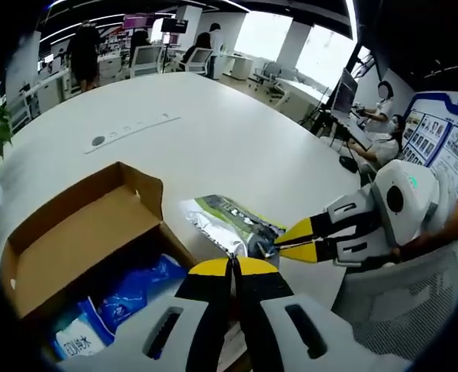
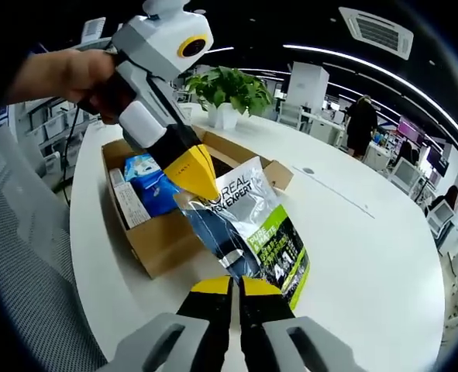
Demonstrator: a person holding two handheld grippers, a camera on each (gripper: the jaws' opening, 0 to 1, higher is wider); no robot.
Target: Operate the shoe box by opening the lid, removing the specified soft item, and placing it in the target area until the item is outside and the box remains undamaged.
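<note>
An open cardboard shoe box (image 1: pixel 74 240) stands on the white table, its flap (image 1: pixel 139 186) raised, with blue and white packs (image 1: pixel 128 298) inside. A silver and green soft pouch (image 1: pixel 227 221) is outside the box, beside its right side. My left gripper (image 1: pixel 230 266) is shut on the pouch's near edge. The right gripper (image 1: pixel 279 242) comes in from the right, shut on the pouch's other corner. In the right gripper view the pouch (image 2: pixel 256 229) is stretched between my right gripper (image 2: pixel 232 284) and the left gripper (image 2: pixel 201 186), in front of the box (image 2: pixel 163 236).
The round white table (image 1: pixel 213 132) spreads beyond the pouch. A potted plant (image 2: pixel 229 87) stands behind the box. A mesh chair (image 2: pixel 27 279) is at the table's edge. People sit at desks (image 1: pixel 372 143) and others stand in the background.
</note>
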